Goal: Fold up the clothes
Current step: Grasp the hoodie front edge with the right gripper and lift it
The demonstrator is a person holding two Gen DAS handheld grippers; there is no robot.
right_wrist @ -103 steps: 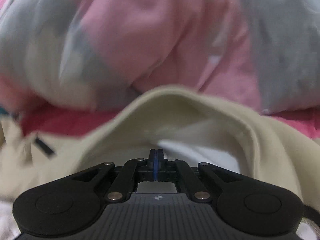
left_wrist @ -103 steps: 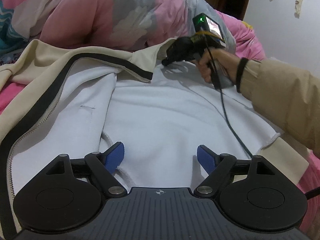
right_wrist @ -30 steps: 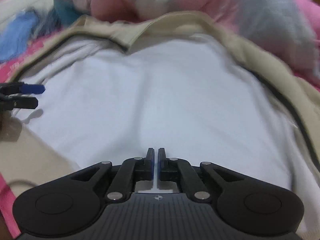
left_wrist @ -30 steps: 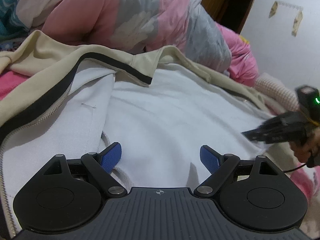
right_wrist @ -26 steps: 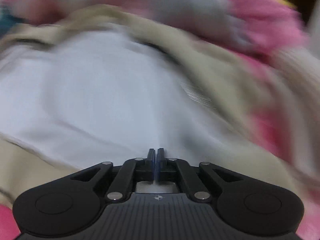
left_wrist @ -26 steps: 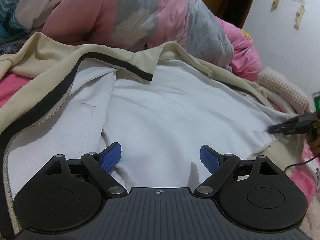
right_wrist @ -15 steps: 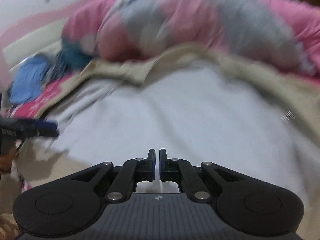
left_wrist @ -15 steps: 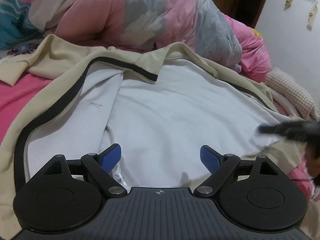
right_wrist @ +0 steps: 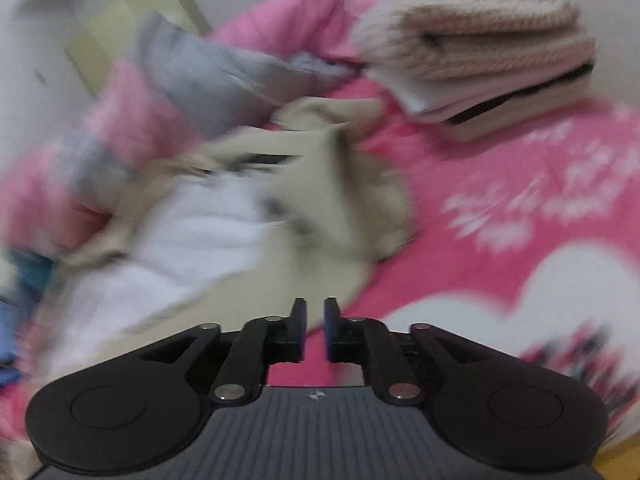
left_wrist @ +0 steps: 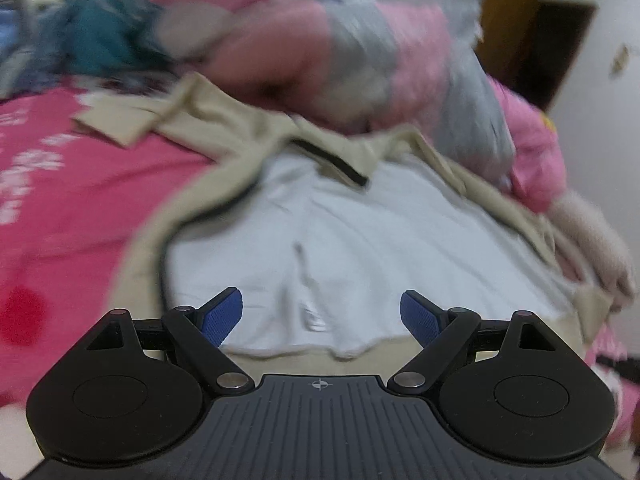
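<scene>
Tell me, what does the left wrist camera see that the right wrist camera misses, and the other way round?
Only the left wrist view shows a dark wooden doorway and the left tool, its blue pads spread wide over the jacket's white lining. Only the right wrist view shows a folded stack of knitwear on the bed and the right tool, its pads nearly together with nothing between them. Both show the beige jacket lying open, the pink bedsheet and the pink-and-grey quilt behind it.
</scene>
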